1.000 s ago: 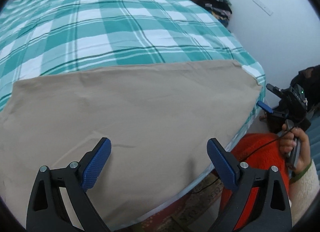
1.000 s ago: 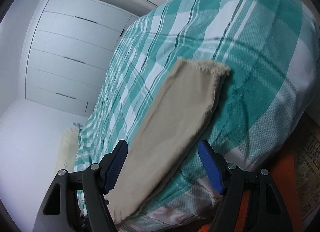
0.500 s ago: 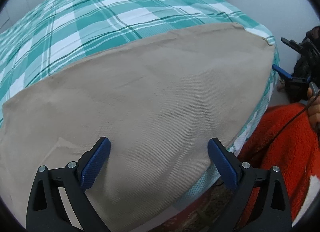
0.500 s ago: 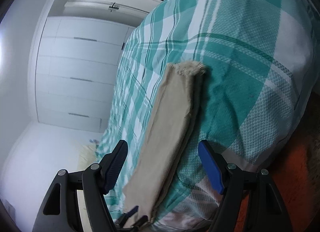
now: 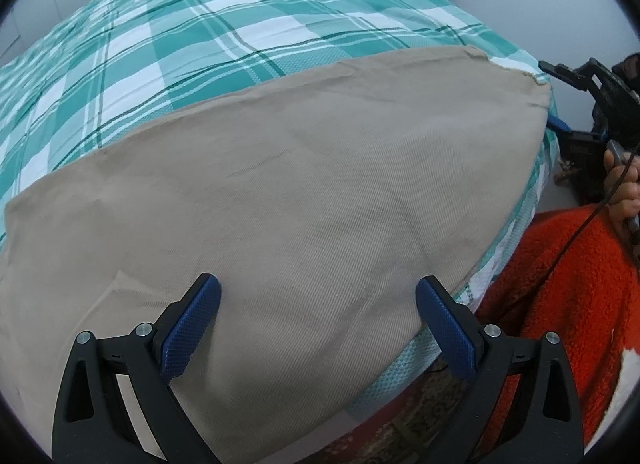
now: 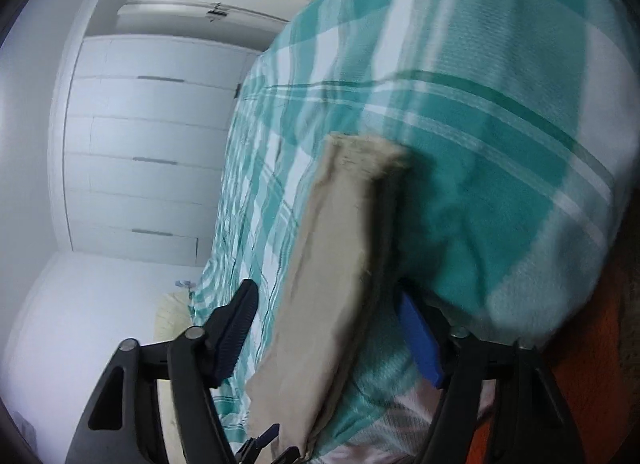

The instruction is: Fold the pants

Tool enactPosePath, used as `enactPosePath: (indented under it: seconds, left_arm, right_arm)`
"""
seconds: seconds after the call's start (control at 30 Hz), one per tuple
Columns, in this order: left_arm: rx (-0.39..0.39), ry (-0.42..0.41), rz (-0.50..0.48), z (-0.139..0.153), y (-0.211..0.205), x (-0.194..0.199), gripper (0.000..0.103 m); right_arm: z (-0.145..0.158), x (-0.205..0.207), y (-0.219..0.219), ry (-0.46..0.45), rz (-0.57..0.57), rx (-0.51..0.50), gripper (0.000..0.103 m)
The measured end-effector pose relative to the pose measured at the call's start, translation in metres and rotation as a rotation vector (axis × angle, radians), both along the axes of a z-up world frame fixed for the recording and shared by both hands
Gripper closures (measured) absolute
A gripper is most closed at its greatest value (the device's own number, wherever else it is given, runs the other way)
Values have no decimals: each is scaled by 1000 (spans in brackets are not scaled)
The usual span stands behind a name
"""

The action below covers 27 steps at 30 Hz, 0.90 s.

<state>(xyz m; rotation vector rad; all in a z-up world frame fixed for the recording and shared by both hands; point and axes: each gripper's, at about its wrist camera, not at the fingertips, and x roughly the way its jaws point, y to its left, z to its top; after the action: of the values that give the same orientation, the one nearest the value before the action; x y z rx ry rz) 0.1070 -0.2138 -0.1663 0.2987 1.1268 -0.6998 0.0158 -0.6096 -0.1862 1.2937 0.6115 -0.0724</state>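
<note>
Khaki twill pants (image 5: pixel 304 200), folded flat into one long strip, lie on the teal-and-white plaid bedspread (image 5: pixel 248 28) along the bed's near edge. In the left wrist view the strip runs from lower left to a frayed hem at upper right, and the left tool (image 5: pixel 318 312) hangs spread just above its wide end, nothing between its blue pads. In the right wrist view the same strip runs from bottom centre up to the hem at mid-frame; the right tool (image 6: pixel 328 324) straddles it, jaws just narrowed yet apart, not pinching. Judged so, the right tool is nearer the hem end.
</note>
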Motion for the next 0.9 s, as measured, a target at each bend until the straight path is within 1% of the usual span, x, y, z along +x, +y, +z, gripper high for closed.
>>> enactPosePath:
  seconds: [0.03,0.07,0.17,0.3,0.37,0.4,0.43,0.5,0.53,0.57,0.63,0.67,0.7,0.73,0.8,0.87,0.9]
  left_arm:
    - [-1,0,0,0,0,0,4]
    - [-2,-1,0,0,0,0,4]
    - [-3,-6,1,-2,0,-1,4]
    - [5,-18,5,-5,-3,-3,1]
    - [19,-37,2,-7,-5,-5,1]
    - [27,-46,-1,-7,-6,-6,1]
    - [36,-56,-4,-8,-7,-8,1]
    - [40,-49,-5,-5,-6,-8,1]
    - [36,-23,-1,1,-1,-6,2]
    - [16,-6,8,8,7,-4,3]
    - [-45,7,34,23,29,-1,3]
    - [-84,-1,62,35,52,3,3]
    - [-97,-8,80,40,66,5,3]
    - [-107,-19,111,45,86,10,3]
    - [-133,-28,217,53,138,23,3]
    - [-174,-18,324,57,182,32,3]
    - [-206,-12,389,58,210,36,3]
  right_arm:
    - [3,3,1,-8,13,-14,43]
    - [6,7,2,-3,30,-33,44]
    - [7,13,9,11,71,-50,46]
    - [2,28,17,111,128,-91,46]
    - [4,34,19,150,119,-139,59]
    - [5,39,20,174,109,-169,74]
    - [7,41,24,210,94,-215,87]
    - [12,47,27,231,82,-286,93]
    - [18,46,31,227,78,-326,95]
    - [30,48,39,212,77,-396,95]
    - [52,49,54,163,93,-485,96]
    - [69,48,62,118,109,-514,96]
    - [83,45,70,81,120,-522,96]
    - [103,45,83,31,142,-539,96]
    - [140,44,108,-40,185,-613,96]
    - [177,49,146,-118,252,-693,96]
    - [190,49,163,-148,284,-719,96]
